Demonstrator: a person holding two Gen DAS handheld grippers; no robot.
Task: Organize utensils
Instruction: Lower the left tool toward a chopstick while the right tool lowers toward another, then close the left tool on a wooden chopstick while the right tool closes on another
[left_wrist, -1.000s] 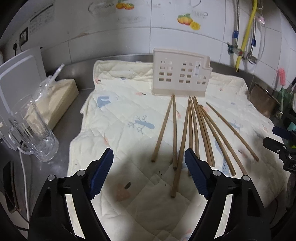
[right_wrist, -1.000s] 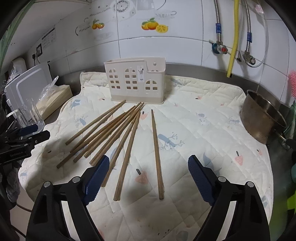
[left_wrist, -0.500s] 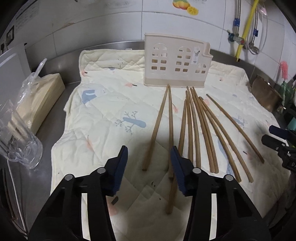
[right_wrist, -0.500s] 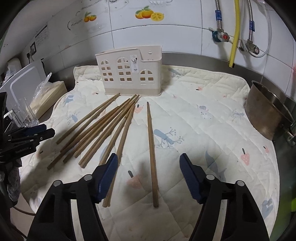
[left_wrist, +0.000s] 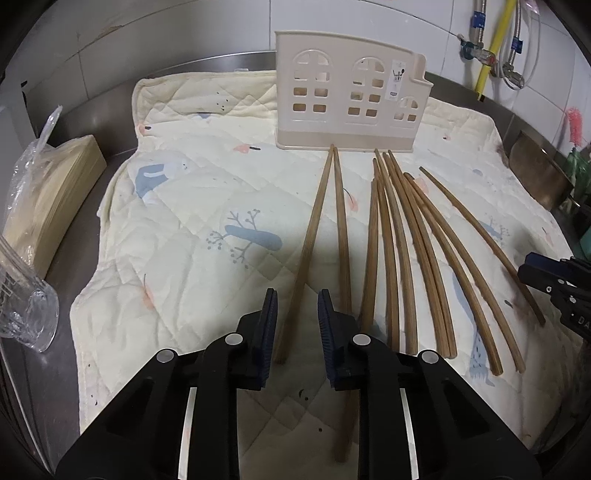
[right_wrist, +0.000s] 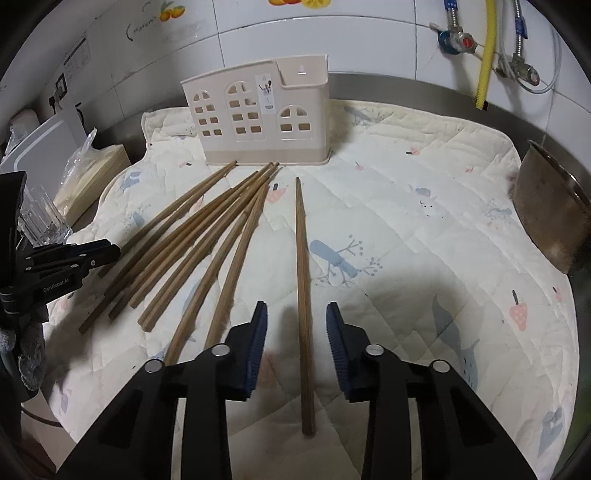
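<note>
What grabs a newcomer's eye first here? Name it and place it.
A fan of wooden chopsticks lies on the quilted mat, tips toward the beige house-shaped holder at the back. The right gripper, jaws closing, straddles the lone chopstick; the left gripper, also closing, straddles the leftmost chopstick.

Beside the beige plastic utensil holder with window-shaped holes (right_wrist: 258, 118), its small paper label (right_wrist: 266, 92) is too small to read. Left of the holder, the clear ribbed drinking glass (left_wrist: 26, 310) is cut by the picture's edge. Right of it, the steel bowl (right_wrist: 550, 218) is half hidden in the dark rim.
</note>
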